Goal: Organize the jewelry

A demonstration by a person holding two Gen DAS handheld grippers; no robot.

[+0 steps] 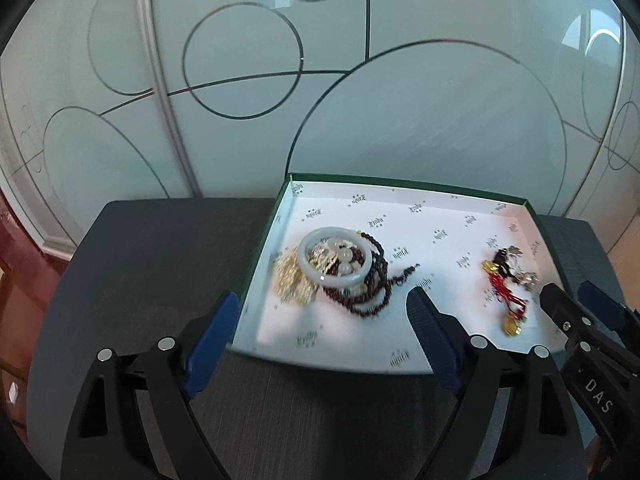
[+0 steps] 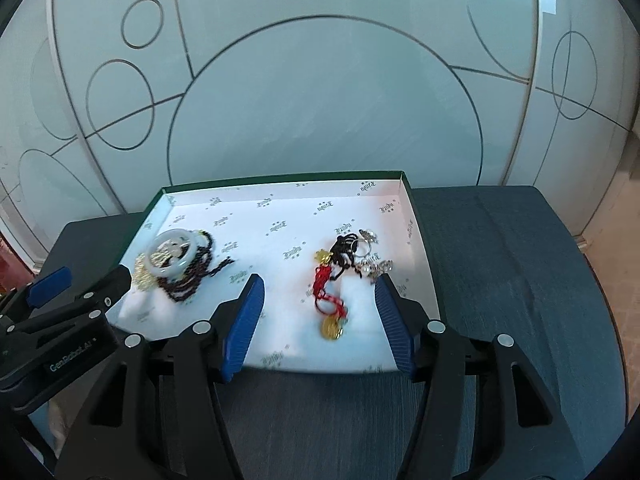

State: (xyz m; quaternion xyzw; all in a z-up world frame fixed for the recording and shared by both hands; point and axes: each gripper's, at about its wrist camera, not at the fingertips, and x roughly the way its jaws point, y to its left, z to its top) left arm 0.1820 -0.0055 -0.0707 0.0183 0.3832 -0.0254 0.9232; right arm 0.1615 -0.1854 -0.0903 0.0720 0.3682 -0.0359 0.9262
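Jewelry sits in 2 heaps inside a shallow box (image 1: 516, 204) w/ green outer walls and white printed lining, resting on a dark grey table (image 1: 160, 248).

Left heap: pale, smooth white bangle (image 1: 332, 256) lying flat on top, several round whitish beads inside its ring, gold chain cluster (image 1: 290, 282) spilling out on its left, dark red-brown bead strand (image 1: 376, 280) coiled under and to its right w/ a tail trailing further right. This heap lies ahead of the left gripper (image 1: 322, 304), roughly between its two blue ribbed fingertips but further into the box; no contact. Left jaws spread wide, holding nothing; left fingertip is outside the box wall, right one over the box floor.

Right heap: red cord (image 2: 326, 292) w/ gold charms (image 2: 332, 327) at near end, another gold piece at far end, black cord tangle (image 2: 344, 254) behind it, silvery rings/sparkly bits (image 2: 372, 264) to the right. It lies between and just ahead of the right gripper (image 2: 320, 286) fingertips, both over the box floor; right fingertip is close to the silvery bits, can't tell if touching. Right jaws also wide, empty.

Heaps are well apart, bare lining between. Behind the table: frosted glass panels (image 2: 320, 100) w/ thin dark circle and arc lines.
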